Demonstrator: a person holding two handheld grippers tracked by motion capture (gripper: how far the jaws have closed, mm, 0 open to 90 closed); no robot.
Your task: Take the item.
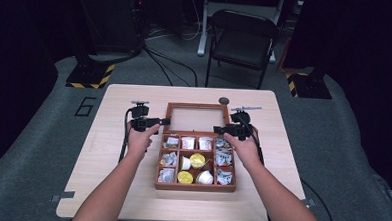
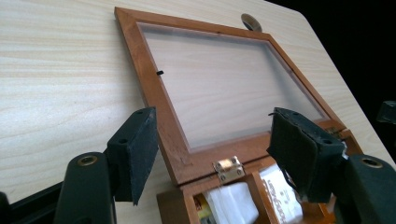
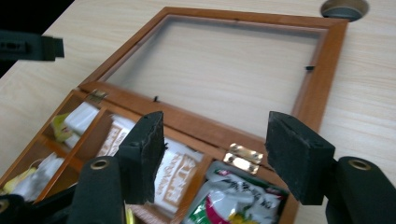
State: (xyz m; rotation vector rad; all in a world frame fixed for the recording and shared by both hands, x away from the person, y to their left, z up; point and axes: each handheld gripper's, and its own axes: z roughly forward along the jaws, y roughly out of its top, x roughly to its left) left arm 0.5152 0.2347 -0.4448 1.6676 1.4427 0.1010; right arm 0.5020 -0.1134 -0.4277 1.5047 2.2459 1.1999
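The pale wooden table (image 1: 113,137) in front of me is evenly lit from above, while the room behind it falls off into near black. Shadows under my forearms are faint and soft. The high view is small and soft, so the packets blur together. In my left gripper view the clear pane of the brown wooden lid (image 2: 224,84) carries a milky sheen, and the nearest black jaws look slightly blurred.

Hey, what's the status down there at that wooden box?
Left gripper open, right gripper open, both at the hinge corners. Box open, lid flat on table. Nothing in the way.
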